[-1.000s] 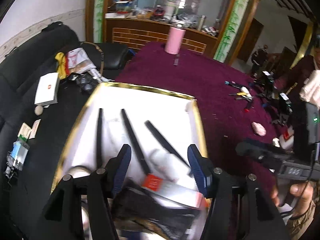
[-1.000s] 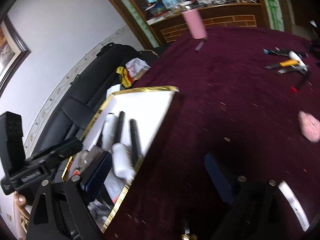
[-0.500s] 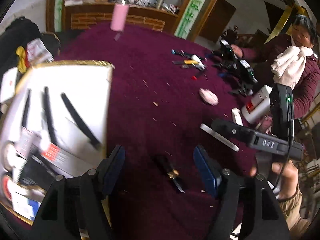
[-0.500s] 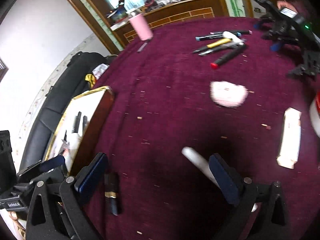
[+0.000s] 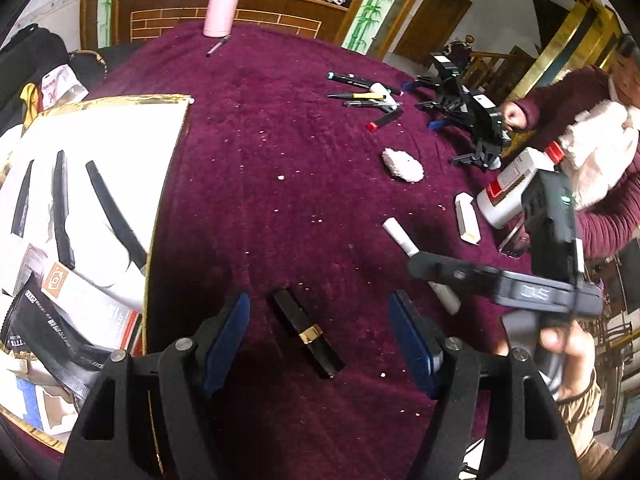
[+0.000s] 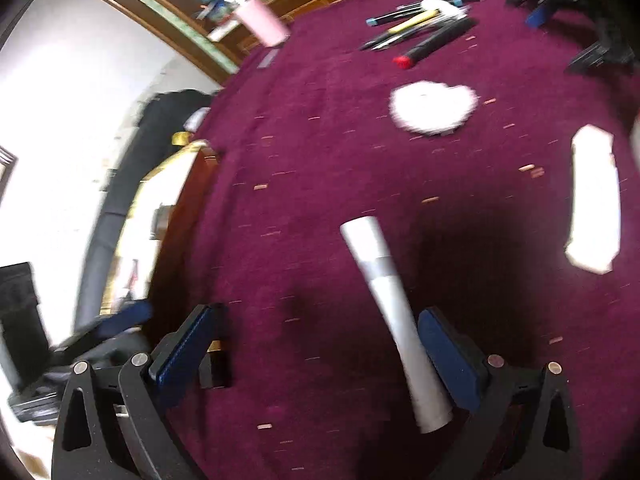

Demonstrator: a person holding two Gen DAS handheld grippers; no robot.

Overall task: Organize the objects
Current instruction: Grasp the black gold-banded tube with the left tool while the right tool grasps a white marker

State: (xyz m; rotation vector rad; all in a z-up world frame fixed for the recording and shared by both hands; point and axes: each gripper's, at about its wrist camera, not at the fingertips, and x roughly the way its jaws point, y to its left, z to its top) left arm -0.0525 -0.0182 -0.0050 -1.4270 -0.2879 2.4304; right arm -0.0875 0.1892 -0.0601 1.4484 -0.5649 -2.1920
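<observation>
A black lipstick tube (image 5: 308,332) with a gold band lies on the maroon tablecloth (image 5: 280,160). My left gripper (image 5: 318,300) is open, and its blue pads stand apart on either side of the tube without touching it. In the right wrist view a white tube (image 6: 384,292) lies on the cloth between the fingers of my open right gripper (image 6: 320,314), close to the right pad. The lipstick's end (image 6: 216,368) peeks out behind the left finger there. A gold-rimmed white box (image 5: 176,100) with black strips and packets inside sits to the left.
Farther out on the cloth are a pile of markers (image 5: 368,96), a white crumpled wad (image 5: 402,164), a small white box (image 5: 467,216) and a white bottle (image 5: 516,184). A pink tumbler (image 5: 222,8) stands at the far edge. A person's sleeve (image 5: 560,92) and another gripper set are at the right.
Both grippers swung from over the white box to the open cloth and came lower. The left jaws widened. The lipstick now lies between the left fingers, the white tube between the right ones.
</observation>
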